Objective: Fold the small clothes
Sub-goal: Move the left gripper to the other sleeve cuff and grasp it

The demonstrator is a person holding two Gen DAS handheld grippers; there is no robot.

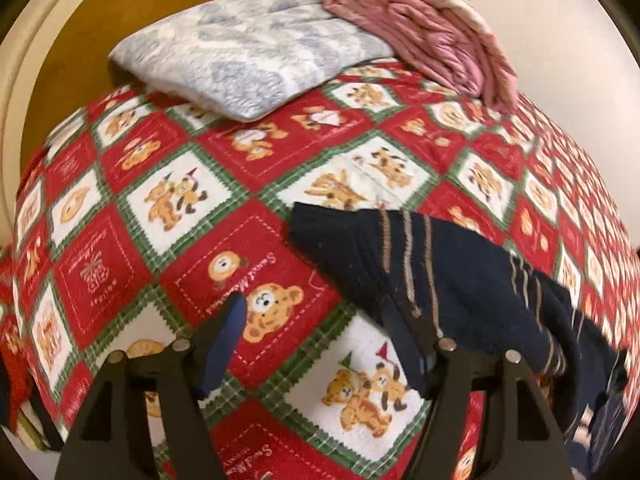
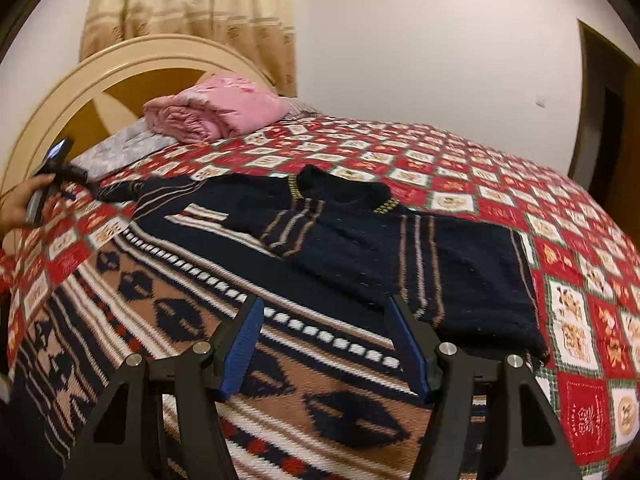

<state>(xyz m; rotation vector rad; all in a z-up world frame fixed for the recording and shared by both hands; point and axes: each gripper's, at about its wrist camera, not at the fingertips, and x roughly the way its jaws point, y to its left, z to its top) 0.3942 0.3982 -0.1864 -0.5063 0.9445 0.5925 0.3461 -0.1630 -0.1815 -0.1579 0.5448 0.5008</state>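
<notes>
Folding of one dark knitted sweater (image 2: pixel 360 240) is under way on the bed (image 2: pixel 500 184); it is seen laid flat at centre in the right wrist view, collar toward 12 o'clock, patterned hem toward 7 o'clock. One sleeve (image 2: pixel 472 280) is laid across toward 4 o'clock, the other (image 1: pixel 420 264) stretched out toward 9 o'clock, where the left tongs (image 2: pixel 60 176) are held by a hand (image 2: pixel 20 204).

Left tongs (image 1: pixel 316 332): spread, with the sleeve end draped over the right-hand finger (image 1: pixel 404 336); no pinch is seen, and the cuff lies at 1 o'clock from the tips. Right tongs (image 2: pixel 324 320): spread, nothing between them, hovering over the sweater's body near the hem band.

For a good fold, it is judged that the outstretched sleeve should be pinched near the cuff, lifted just clear of the bedspread and carried across the chest toward 3 o'clock, kept straight so no bunching is left. The body should be pinned or smoothed by the right tongs meanwhile. Snagging of the loose knit on the finger tips is a risk.

Counts: sweater one, sleeves two, tongs two, grey pillow (image 1: pixel 248 48) one, pink blanket (image 2: pixel 212 110) one, headboard (image 2: pixel 132 64) one, curtain (image 2: pixel 192 4) one, hand one.
</notes>
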